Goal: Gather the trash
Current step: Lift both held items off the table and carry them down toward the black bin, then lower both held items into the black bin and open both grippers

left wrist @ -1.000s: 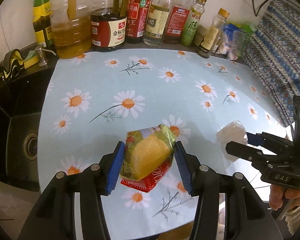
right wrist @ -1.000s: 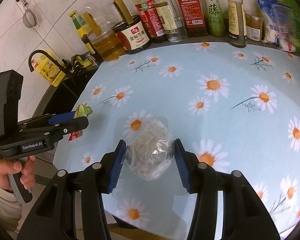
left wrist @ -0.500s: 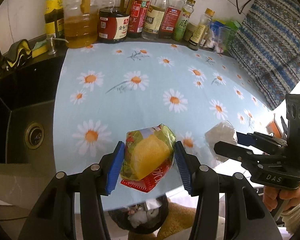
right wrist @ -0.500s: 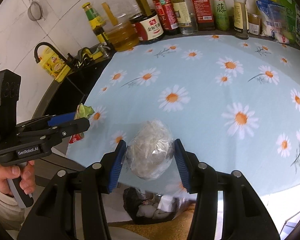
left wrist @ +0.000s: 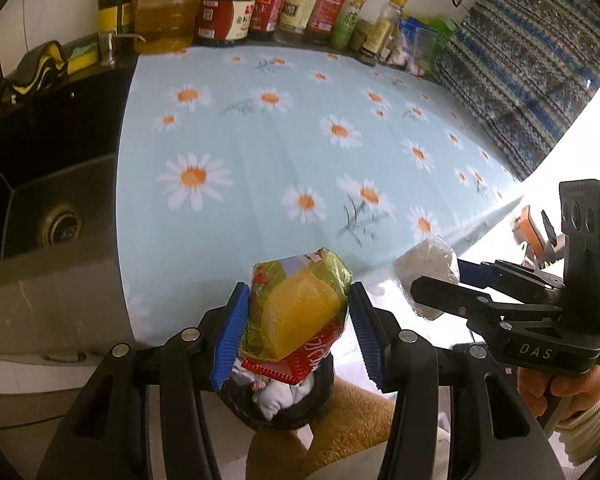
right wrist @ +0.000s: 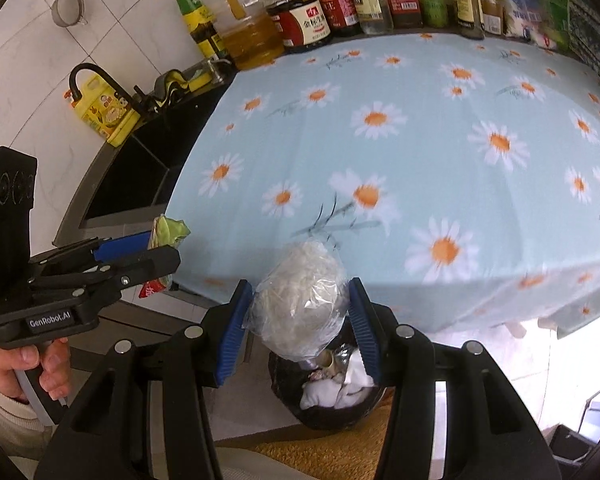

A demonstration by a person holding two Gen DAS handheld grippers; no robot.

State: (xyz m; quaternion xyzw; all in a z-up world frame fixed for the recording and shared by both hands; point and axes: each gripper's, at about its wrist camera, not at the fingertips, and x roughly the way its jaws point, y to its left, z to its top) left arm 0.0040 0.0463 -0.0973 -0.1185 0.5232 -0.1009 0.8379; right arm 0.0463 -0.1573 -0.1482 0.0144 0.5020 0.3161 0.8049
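Note:
My left gripper (left wrist: pixel 298 330) is shut on a crumpled snack wrapper (left wrist: pixel 296 312), yellow, green and red, held off the counter's front edge above a black trash bin (left wrist: pixel 284 404) on the floor. My right gripper (right wrist: pixel 300 312) is shut on a clear plastic bag of white scraps (right wrist: pixel 298 300), held above the same bin (right wrist: pixel 336 396), which holds white tissues. Each gripper shows in the other's view: the right one (left wrist: pixel 436 284) with its bag at the right, the left one (right wrist: pixel 156 248) with its wrapper at the left.
The counter has a blue daisy cloth (left wrist: pixel 300 128). Bottles of oil and sauce (left wrist: pixel 228 12) line the back wall. A dark sink (left wrist: pixel 48 184) lies left of the cloth. A patterned blue fabric (left wrist: pixel 532 72) hangs at the right. A tan mat (right wrist: pixel 320 448) lies under the bin.
Both grippers have pulled back from over the cloth, past the counter's front edge, still holding their trash. The bin on the floor has come into view beneath them.

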